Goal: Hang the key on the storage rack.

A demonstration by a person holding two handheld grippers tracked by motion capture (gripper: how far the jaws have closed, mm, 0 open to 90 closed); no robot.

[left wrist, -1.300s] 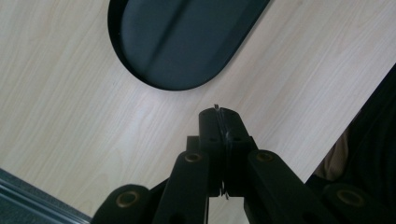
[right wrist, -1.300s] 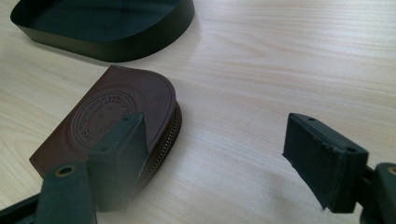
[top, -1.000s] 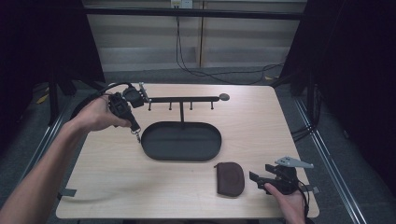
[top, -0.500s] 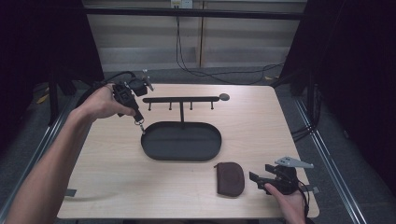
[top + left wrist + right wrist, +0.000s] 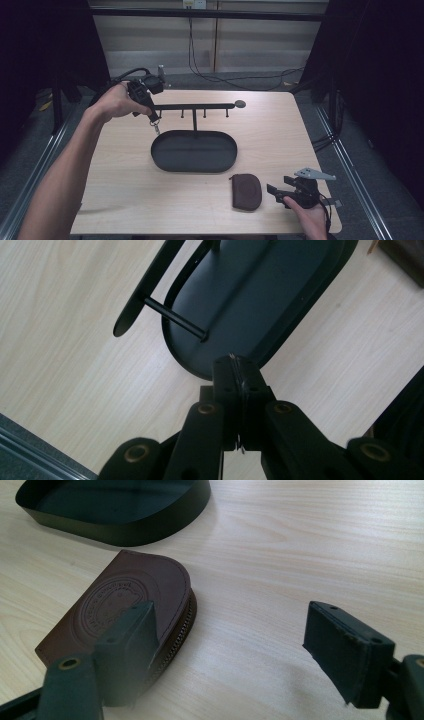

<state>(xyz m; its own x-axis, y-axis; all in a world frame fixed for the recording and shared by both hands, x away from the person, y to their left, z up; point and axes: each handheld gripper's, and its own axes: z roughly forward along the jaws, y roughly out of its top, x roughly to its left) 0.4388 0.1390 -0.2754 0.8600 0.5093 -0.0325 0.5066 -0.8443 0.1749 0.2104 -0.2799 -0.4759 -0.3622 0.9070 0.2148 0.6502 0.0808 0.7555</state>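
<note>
Clenching a thin metal key ring (image 5: 235,360), left gripper (image 5: 151,119) jaws may drop it; right gripper (image 5: 240,655) jaws gape beside pouch (image 5: 120,615).

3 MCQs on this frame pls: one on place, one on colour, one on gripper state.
1. Where does the pouch lie?
A. in the tray
B. on the table in front of the tray
C. on the rack

2. The pouch's colour?
A. brown
B. white
C. green

3. The right gripper?
A. shut on the pouch
B. shut, empty
C. open

B: it rests on wood outside the tray rim. A: brown leather in the right gripper view. C: its jaws stand wide apart.
</note>
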